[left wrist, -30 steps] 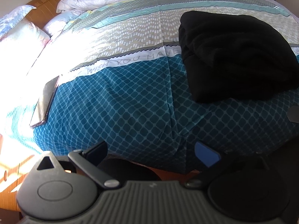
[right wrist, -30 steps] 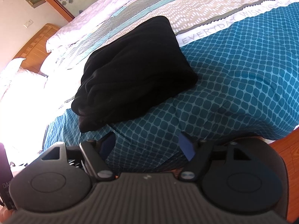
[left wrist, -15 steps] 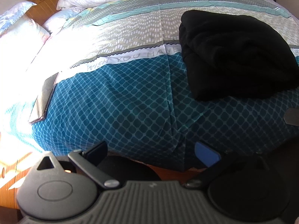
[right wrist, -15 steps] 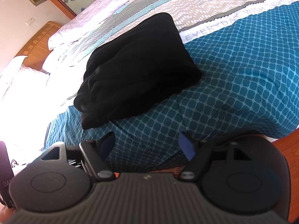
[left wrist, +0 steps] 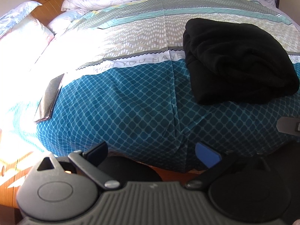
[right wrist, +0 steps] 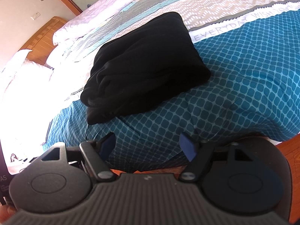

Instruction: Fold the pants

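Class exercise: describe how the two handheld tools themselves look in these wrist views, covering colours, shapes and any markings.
Both match: the left tool and right tool each have a dark grey ribbed body, two round black discs with triangular cut-outs, silver pivot screws, and black fingers tipped with blue pads. No cables or sleeves show.

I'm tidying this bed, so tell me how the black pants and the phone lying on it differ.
The black pants are a soft, matte, thick folded bundle; the phone is a thin, flat, rigid slab with a glossy face. The pants straddle the lettered stripe in shade, while the phone sits by the quilt's sunlit side edge. Both rest on the quilt, untouched by either gripper.
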### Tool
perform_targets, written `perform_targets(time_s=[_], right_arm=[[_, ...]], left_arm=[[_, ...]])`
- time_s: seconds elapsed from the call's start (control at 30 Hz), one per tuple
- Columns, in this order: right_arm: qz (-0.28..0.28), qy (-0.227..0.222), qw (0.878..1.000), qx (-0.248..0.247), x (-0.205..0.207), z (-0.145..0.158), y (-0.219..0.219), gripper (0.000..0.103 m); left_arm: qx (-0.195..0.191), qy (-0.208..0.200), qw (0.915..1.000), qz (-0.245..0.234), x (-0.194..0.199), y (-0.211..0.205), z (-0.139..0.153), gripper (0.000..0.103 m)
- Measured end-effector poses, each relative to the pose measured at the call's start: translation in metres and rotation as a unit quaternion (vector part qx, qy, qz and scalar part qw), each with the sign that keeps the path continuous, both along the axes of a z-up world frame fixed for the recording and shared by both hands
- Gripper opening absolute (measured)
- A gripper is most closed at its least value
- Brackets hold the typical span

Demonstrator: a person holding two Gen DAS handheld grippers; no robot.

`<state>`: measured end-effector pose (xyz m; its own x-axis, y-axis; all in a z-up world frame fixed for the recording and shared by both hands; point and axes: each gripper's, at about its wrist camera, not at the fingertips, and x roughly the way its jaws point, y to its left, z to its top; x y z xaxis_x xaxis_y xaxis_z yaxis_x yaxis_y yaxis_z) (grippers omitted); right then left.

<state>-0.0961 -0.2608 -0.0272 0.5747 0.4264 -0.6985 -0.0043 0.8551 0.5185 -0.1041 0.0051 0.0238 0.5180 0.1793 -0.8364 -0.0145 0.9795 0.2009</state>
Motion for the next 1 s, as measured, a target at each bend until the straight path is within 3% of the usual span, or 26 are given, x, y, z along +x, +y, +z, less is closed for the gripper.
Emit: perform_targets(time_s=[0.63,1.0], right_arm=[[0.058,-0.045,0.996,-0.039,-0.011,0.016,0.025,0.077],[0.029,-0.075,0.996,-0.049,-0.031,0.038,-0.001,0.077]], left_arm=[[-0.017,-0.044,0.9987,0.019,-0.031,0.012,0.026,0.103],[-0.006,-0.081,0.9967,-0.002,-0.059,0.001,0.039,0.103]])
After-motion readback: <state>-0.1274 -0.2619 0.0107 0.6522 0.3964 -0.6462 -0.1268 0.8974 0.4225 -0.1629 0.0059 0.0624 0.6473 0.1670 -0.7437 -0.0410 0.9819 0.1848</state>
